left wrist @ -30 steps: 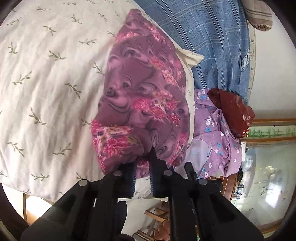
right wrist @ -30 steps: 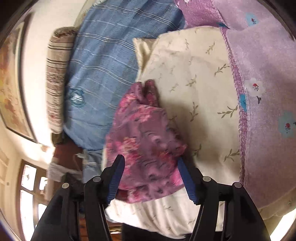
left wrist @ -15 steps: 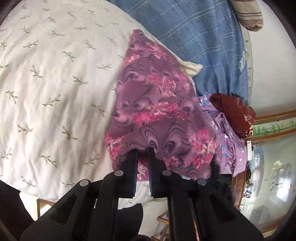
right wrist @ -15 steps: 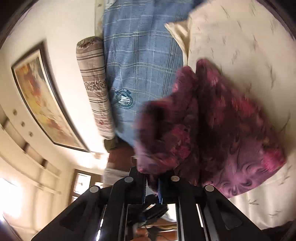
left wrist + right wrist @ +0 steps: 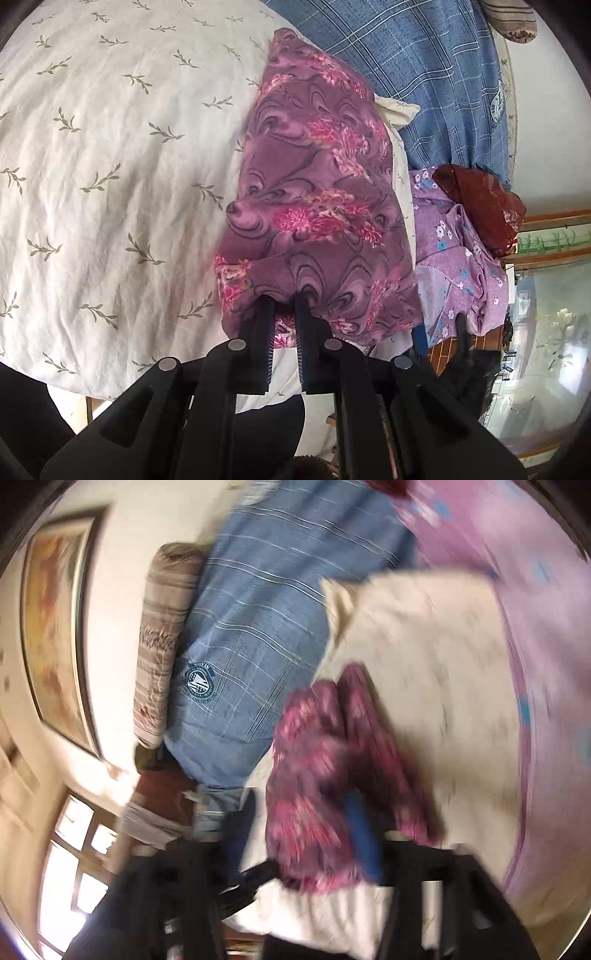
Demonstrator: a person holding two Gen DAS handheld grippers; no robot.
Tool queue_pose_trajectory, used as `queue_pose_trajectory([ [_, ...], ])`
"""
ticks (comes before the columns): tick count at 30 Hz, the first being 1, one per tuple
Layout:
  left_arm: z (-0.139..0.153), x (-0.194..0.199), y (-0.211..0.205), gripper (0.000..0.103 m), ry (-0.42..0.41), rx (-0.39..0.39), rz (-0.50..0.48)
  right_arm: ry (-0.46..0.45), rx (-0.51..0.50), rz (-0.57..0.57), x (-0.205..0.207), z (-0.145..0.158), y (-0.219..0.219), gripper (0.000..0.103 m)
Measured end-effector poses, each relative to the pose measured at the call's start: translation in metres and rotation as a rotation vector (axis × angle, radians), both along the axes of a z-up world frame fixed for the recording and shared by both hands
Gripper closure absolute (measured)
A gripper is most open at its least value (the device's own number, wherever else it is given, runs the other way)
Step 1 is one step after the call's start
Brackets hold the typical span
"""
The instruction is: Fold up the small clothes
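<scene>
A purple garment with pink flowers (image 5: 317,199) lies on a cream pillow with leaf sprigs (image 5: 110,166). My left gripper (image 5: 284,306) is shut on the garment's near edge, and the cloth drapes over both fingertips. The right wrist view is blurred by motion. There the same garment (image 5: 314,775) lies bunched at the pillow's edge (image 5: 443,701). My right gripper (image 5: 299,830) has its jaws opening and wide apart. A fold of the garment sits between them and covers part of the blue pad (image 5: 364,834), but nothing is pinched.
A blue checked blanket (image 5: 424,74) lies beyond the pillow, with a striped bolster (image 5: 162,646) against the wall. A lilac flowered cloth (image 5: 454,266) and a dark red bag (image 5: 480,206) sit to the right. A framed picture (image 5: 55,627) hangs on the wall.
The right gripper stood open around the garment, then shut on it and lifted, and now stands wide again. The garment has spread flatter towards the right. The left gripper kept its hold.
</scene>
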State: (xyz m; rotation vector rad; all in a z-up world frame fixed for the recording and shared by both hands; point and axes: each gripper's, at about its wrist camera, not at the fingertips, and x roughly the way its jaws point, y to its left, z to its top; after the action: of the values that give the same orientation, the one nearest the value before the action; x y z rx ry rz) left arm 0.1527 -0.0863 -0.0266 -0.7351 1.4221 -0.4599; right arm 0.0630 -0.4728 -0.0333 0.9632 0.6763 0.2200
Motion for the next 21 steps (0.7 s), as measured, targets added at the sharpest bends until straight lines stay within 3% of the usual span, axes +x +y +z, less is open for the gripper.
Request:
queue_pose_trajectory([
  [3,-0.001,-0.001,-0.001,0.095,0.001,0.005,-0.006,0.03,-0.182,0.016,0.026,0.003,0.014,0.04],
  [5,0.0,-0.002,0.0,0.095,0.009,0.003,-0.007,0.079,-0.208,0.062,0.042,-0.007,0.024,0.043],
  [6,0.0,-0.002,-0.001,0.095,0.011,0.005,-0.01,0.097,-0.214,0.096,0.047,-0.012,0.033,0.074],
  [7,0.001,-0.003,-0.001,0.095,0.008,0.013,-0.017,0.099,-0.204,0.137,0.048,-0.016,0.04,0.095],
  [9,0.0,-0.003,-0.002,0.095,0.002,0.026,-0.041,0.109,-0.207,0.114,0.039,-0.026,0.035,0.096],
  [11,-0.004,-0.003,-0.004,0.095,0.02,0.021,-0.069,0.188,-0.226,0.116,0.038,-0.049,0.027,0.094],
  [13,-0.006,-0.007,-0.008,0.095,0.035,0.005,-0.113,0.21,-0.154,0.123,0.033,-0.061,0.017,0.089],
  [15,0.0,-0.015,-0.012,0.094,0.019,-0.001,-0.175,0.202,-0.176,0.136,0.031,-0.049,0.016,0.08],
  [18,0.028,-0.026,-0.018,0.092,-0.066,-0.057,-0.244,0.152,-0.24,0.152,0.033,-0.022,0.019,0.079],
  [20,0.05,-0.022,-0.018,0.088,-0.15,-0.048,-0.238,0.096,-0.242,0.146,0.042,-0.007,0.018,0.067],
  [21,0.059,-0.016,-0.017,0.078,-0.182,-0.026,-0.214,0.078,-0.235,0.15,0.05,-0.002,0.019,0.054],
])
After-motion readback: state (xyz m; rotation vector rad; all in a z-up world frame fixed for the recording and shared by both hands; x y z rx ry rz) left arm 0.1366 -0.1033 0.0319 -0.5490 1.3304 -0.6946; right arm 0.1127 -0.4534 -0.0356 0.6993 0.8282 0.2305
